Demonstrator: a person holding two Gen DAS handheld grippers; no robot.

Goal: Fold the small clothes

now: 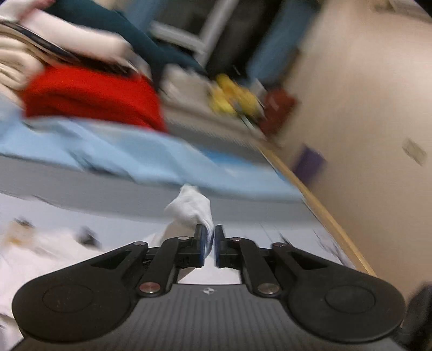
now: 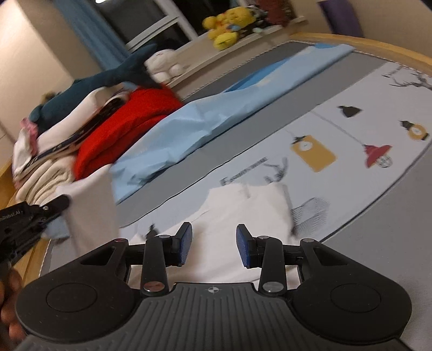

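Observation:
My left gripper (image 1: 212,229) is shut to a narrow slit on a corner of a small white cloth (image 1: 191,208), which bunches up just past the fingertips. In the right wrist view the same gripper (image 2: 58,202) reaches in from the left edge, and the white cloth (image 2: 91,205) hangs from it above the bed. My right gripper (image 2: 214,229) stands open, nothing between its blue pads (image 2: 186,243), over a white garment (image 2: 243,210) lying flat on the printed bedsheet (image 2: 351,129). The left wrist view is blurred.
A pile of clothes with a red garment (image 2: 127,129) sits at the back left, with a dark blue shark plush (image 2: 108,78) on top. A light blue sheet (image 2: 216,108) lies behind the white garment. Yellow plush toys (image 2: 226,24) rest on the sill. A wooden bed edge (image 1: 324,213) runs along the wall.

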